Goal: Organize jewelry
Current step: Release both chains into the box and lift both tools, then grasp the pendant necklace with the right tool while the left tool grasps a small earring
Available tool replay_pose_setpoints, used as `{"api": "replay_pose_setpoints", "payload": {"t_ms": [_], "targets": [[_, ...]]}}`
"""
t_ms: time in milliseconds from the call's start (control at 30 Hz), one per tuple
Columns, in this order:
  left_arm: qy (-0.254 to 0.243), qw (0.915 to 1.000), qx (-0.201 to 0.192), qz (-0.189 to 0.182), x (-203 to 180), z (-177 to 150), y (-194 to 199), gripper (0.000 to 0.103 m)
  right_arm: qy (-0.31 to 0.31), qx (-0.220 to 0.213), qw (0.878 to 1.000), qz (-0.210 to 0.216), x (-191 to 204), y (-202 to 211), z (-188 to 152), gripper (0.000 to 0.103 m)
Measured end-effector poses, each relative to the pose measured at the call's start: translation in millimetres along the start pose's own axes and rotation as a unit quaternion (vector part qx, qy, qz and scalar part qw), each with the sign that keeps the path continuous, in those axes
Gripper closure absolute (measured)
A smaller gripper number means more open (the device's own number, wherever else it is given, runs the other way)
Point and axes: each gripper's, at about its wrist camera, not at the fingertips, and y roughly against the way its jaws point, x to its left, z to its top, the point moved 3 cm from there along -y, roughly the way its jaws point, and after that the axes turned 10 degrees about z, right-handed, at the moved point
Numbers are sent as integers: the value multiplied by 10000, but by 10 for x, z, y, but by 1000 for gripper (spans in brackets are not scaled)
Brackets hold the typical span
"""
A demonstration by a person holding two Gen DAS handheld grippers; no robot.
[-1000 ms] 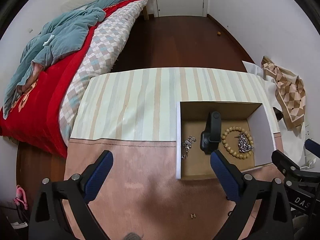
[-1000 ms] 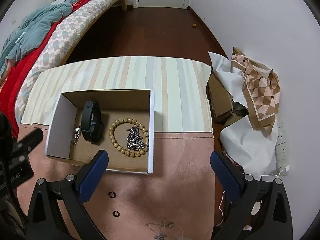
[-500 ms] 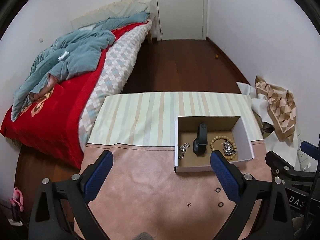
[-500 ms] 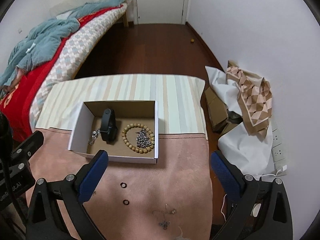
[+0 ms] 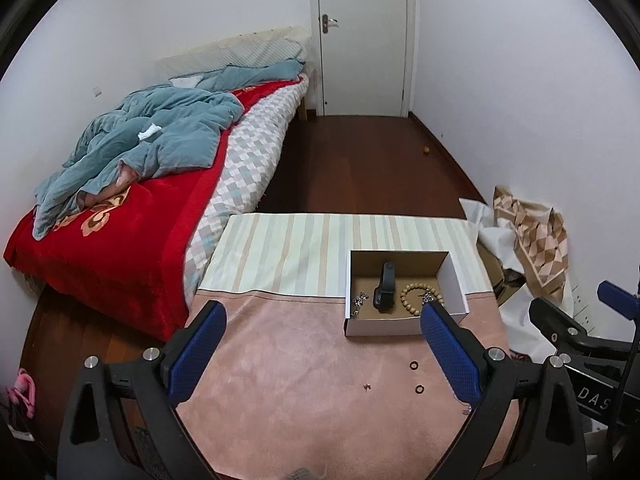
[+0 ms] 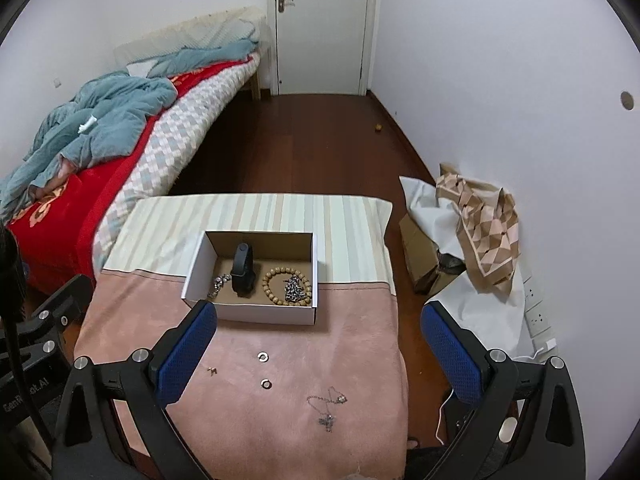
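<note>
An open white cardboard box (image 5: 384,327) (image 6: 264,314) stands on the table. It holds a black wristband (image 5: 384,288) (image 6: 243,270), a wooden bead bracelet (image 5: 412,299) (image 6: 276,286) and silver chains (image 6: 295,289). On the pink cloth in front of it lie two small rings (image 6: 263,356) (image 6: 266,383), a tiny earring (image 6: 212,369) (image 5: 366,387) and a thin necklace (image 6: 329,408). My left gripper (image 5: 322,354) and right gripper (image 6: 318,354) are both open and empty, held back above the table's near edge.
The table carries a pink cloth (image 6: 340,340) in front and a striped cloth (image 5: 300,256) behind. A bed with red and teal bedding (image 5: 140,184) lies to the left. Bags and cardboard (image 6: 476,232) lie on the floor at right. A closed door (image 5: 362,36) stands at the far end.
Both grippers have pulled back and up from the box, so it looks smaller and farther. The rings, earring and necklace on the pink cloth have come into view.
</note>
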Motion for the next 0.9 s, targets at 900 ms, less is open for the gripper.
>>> {"api": "replay_pose_setpoints", "payload": {"t_ms": [900], "targets": [[-371, 9883, 1272, 754, -151, -1184, -952, 0, -1692, 1184, 9781, 276, -930, -897, -1466, 21]]}}
